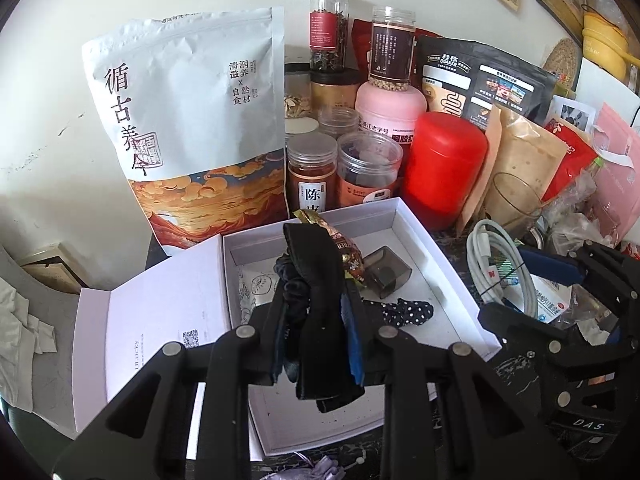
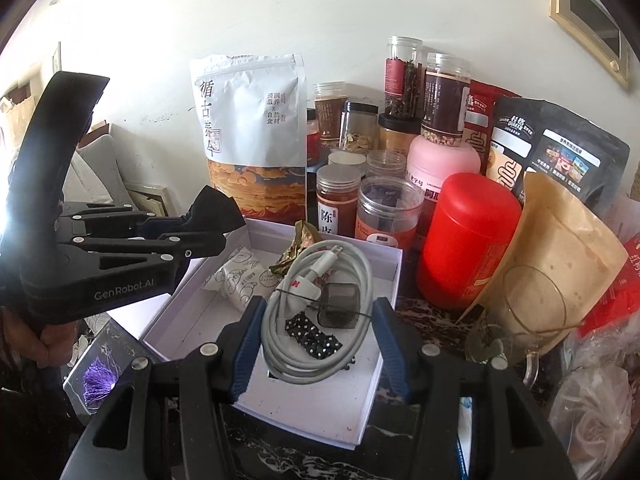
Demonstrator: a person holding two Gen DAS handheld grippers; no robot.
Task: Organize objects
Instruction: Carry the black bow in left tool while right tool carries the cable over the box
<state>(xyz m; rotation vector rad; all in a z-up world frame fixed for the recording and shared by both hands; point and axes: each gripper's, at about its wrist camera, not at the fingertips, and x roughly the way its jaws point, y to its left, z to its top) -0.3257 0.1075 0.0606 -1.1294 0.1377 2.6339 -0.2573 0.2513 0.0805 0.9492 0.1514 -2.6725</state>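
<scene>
The left gripper [image 1: 320, 320] has its jaws clenched on a piece of black cloth [image 1: 320, 300], which hangs over the open white box [image 1: 440, 260] on the dark marbled table [image 2: 432, 320]. The right gripper [image 2: 320, 340] grasps a coiled white cable [image 2: 320, 320] between its blue pads [image 2: 244, 344], also above the box.

Inside the box, near to far, lie a black ribbon with white dots [image 2: 312, 334], a small dark see-through case [image 2: 340, 304], a white printed packet [image 2: 240, 280] at the left and a crumpled gold wrapper [image 2: 300, 244] by the far wall. The box lid [image 1: 160, 320] lies open flat to the left. A purple tassel [image 2: 98, 380] rests on the table at the near left.

Close behind the box the way is crowded. A tall white pouch [image 2: 252, 132] stands far left. Beside it are clear jars with orange contents [image 2: 336, 204], then a red canister [image 2: 468, 240] just right of the box's far corner. Behind these stand a pink jar [image 2: 440, 164] and more stacked jars. To the right lean a tan pouch [image 2: 560, 248] and a black pouch [image 2: 560, 148], with a glass mug [image 2: 532, 320] in front of the tan one. Plastic bags [image 2: 592, 408] are heaped at the near right. All stand against a white wall [image 2: 280, 8].
</scene>
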